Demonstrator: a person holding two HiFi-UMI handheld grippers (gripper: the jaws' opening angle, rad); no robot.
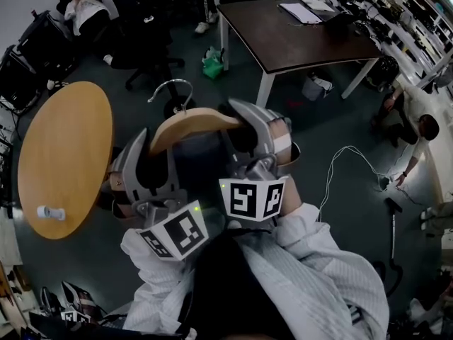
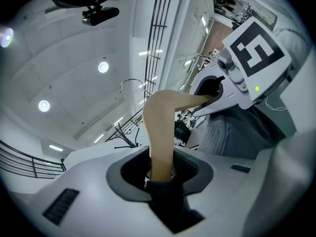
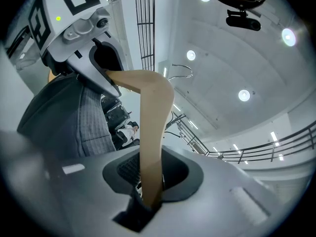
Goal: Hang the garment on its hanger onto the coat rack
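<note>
While the person's white sleeves filled the bottom of the head view, the left gripper and the right gripper stood side by side just beyond them, both pointing a little above level. Each gripper's jaws were closed partway, clamped on one arm of the wooden hanger. In the left gripper view, the left gripper pinched the hanger low on its arm, and in the right gripper view the right gripper did the same on the other arm of the hanger. The dark garment hung on the hanger between the two grippers, held in the air with it. It showed as grey ribbed cloth in the gripper views. The hanger's metal hook rose free beyond the wooden arch. Farther off, a round table stood at the left with a small white object on it. A green bag and a white cable lay on the dark floor. Beyond them stood a dark table, and a person crouched at the far right.
</note>
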